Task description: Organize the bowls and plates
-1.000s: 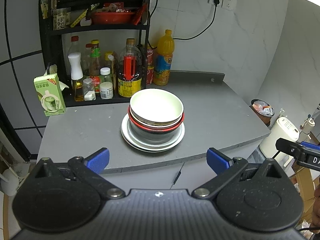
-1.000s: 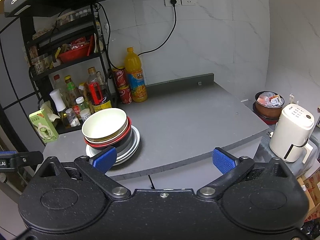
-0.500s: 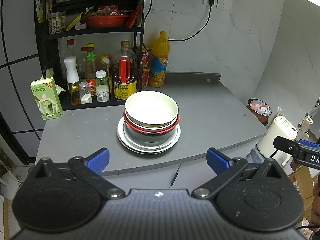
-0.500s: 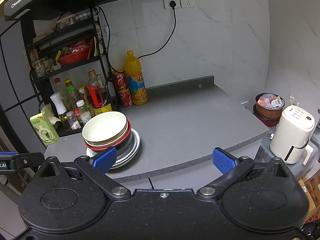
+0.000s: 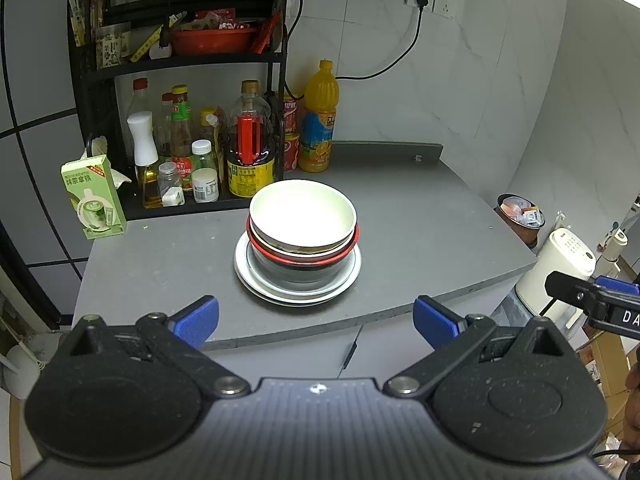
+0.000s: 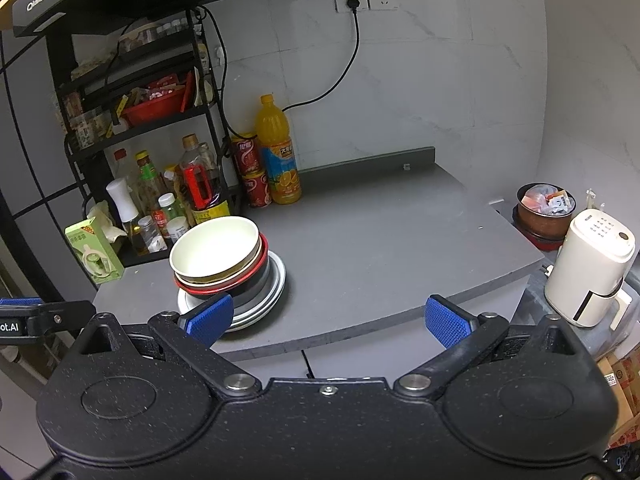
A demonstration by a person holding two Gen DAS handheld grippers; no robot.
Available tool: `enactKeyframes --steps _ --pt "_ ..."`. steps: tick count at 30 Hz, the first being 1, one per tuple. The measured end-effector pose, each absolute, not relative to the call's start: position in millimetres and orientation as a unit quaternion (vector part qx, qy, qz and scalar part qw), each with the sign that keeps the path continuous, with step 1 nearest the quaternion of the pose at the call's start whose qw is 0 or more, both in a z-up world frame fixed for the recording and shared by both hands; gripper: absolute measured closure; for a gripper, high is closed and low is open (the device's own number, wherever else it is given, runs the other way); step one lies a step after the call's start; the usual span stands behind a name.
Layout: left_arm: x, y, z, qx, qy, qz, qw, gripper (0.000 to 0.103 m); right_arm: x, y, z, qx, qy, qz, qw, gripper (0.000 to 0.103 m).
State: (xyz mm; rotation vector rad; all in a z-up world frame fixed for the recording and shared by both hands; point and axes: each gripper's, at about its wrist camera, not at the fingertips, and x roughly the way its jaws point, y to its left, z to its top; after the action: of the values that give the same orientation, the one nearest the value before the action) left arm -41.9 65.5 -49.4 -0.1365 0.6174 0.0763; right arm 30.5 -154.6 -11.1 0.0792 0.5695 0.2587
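Observation:
A stack of dishes stands on the grey counter (image 5: pixel 420 216): a cream bowl (image 5: pixel 303 212) on top, a red-rimmed bowl (image 5: pixel 280 254) under it, and silver plates (image 5: pixel 296 290) at the bottom. The stack also shows in the right wrist view, with the cream bowl (image 6: pixel 214 246) left of centre. My left gripper (image 5: pixel 316 322) is open and empty, held in front of the counter edge, short of the stack. My right gripper (image 6: pixel 328 320) is open and empty, to the right of the stack and off the counter's front edge.
A black rack (image 5: pixel 180 60) with sauce bottles stands at the back left. An orange juice bottle (image 5: pixel 318 120), red cans (image 6: pixel 252 172) and a green carton (image 5: pixel 94 196) stand nearby. A white kettle (image 6: pixel 588 268) and a brown pot (image 6: pixel 546 208) are off the counter's right side.
Both grippers have drawn back a little from the counter, so the stack looks slightly farther away. Both stay open.

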Motion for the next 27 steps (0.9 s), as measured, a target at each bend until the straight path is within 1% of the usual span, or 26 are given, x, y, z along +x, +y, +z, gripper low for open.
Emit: enactKeyframes --steps 27 --pt "-32.2 67.8 -52.6 -0.066 0.314 0.040 0.946 0.001 33.5 -154.3 -9.4 0.038 0.289 0.149 0.945 0.000"
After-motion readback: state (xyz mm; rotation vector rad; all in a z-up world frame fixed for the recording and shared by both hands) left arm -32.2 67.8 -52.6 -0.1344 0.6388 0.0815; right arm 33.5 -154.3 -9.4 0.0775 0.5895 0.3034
